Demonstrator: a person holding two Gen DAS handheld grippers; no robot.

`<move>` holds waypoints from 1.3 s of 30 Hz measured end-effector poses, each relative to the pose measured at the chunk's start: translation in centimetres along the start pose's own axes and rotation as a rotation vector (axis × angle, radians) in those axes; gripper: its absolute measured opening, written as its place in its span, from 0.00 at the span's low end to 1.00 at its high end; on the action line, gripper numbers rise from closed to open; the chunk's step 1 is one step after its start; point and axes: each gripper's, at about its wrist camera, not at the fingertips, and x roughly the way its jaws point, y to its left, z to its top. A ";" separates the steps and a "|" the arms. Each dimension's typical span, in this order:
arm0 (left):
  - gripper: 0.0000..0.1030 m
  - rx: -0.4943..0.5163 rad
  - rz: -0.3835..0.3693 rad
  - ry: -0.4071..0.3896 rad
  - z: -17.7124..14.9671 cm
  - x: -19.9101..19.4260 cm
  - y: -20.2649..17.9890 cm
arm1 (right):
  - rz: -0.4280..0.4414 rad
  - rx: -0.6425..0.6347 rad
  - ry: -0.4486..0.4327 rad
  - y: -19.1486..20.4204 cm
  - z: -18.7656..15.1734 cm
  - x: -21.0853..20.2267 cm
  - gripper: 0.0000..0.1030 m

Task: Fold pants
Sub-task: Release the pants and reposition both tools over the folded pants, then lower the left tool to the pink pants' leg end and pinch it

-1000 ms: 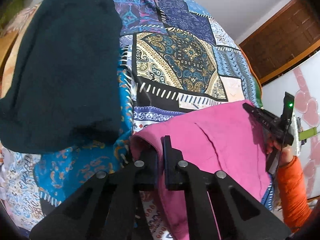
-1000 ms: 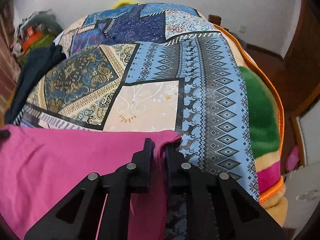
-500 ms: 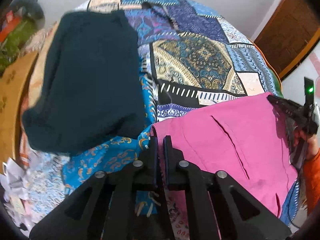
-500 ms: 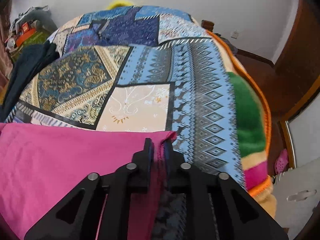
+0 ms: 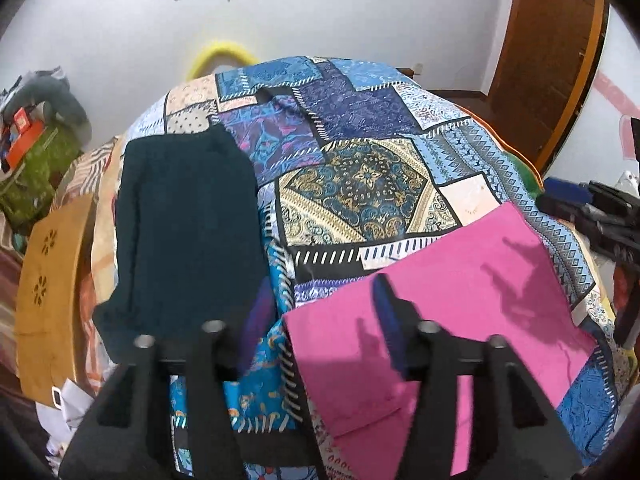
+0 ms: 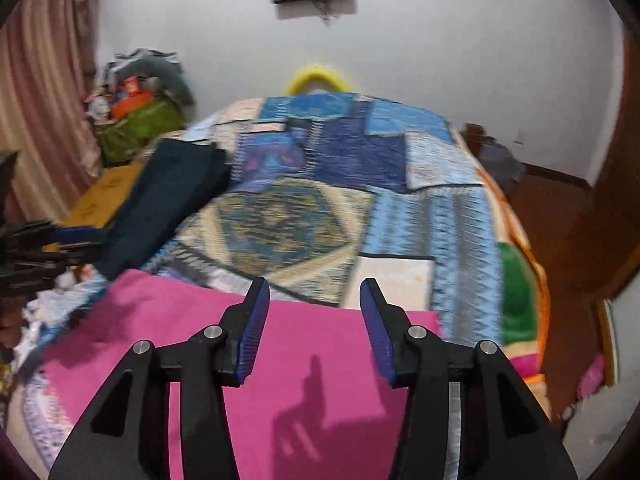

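Pants point(image 5: 460, 280) lie flat as a folded pink rectangle by the bed's point(image 5: 360, 184) near edge, apparently laid down, with left gripper point(image 5: 320, 312) and right gripper point(image 6: 314, 328) spread empty above.

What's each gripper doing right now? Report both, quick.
Left gripper: open, holding nothing, above the edge of the pink pants.
Right gripper: open, holding nothing, above the pink pants.
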 end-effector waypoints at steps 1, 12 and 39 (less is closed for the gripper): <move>0.62 -0.003 -0.007 0.001 0.1 0.2 -0.1 | 0.030 -0.002 0.010 0.7 0.1 0.3 0.44; 0.77 0.027 -0.064 0.181 -0.5 5.6 -1.6 | 0.147 0.023 0.193 4.0 -2.6 6.6 0.66; 0.85 0.129 -0.046 0.230 -7.0 1.6 -3.0 | 0.079 0.035 0.357 1.1 -11.3 2.5 0.80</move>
